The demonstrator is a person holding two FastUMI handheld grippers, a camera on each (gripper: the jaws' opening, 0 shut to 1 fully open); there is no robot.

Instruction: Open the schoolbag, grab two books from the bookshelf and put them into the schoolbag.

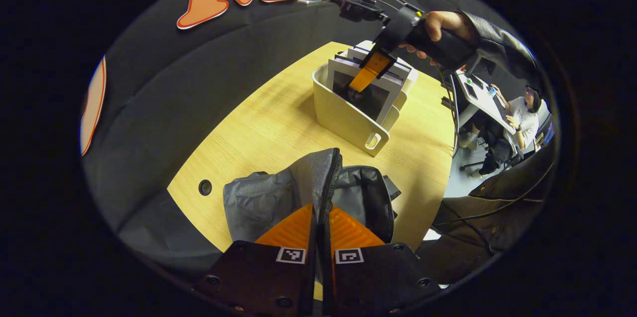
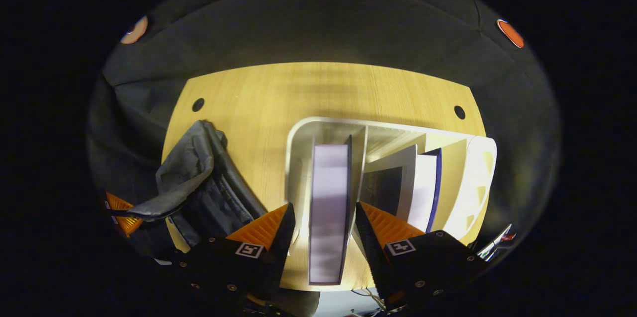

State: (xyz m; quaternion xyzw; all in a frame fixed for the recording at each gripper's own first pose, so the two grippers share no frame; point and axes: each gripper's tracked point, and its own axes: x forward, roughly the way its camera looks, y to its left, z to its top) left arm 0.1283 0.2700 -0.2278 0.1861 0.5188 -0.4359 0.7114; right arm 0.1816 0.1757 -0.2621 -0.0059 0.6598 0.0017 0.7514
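Right tongs [image 2: 321,222] apart astride a pale book [image 2: 328,207] in the bookshelf [image 2: 298,158].
Left tongs [image 1: 318,217] clamp the grey schoolbag's [image 1: 259,202] flap (unzipped, gaping).

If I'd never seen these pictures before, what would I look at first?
Probably the right gripper, open around a pale book standing in the cream bookshelf on the wooden table; whether its fingers touch the book is hard to tell. Next, the grey schoolbag lying open at the table's near edge, with the left gripper pinching its raised flap. Other books stand in the next compartment.
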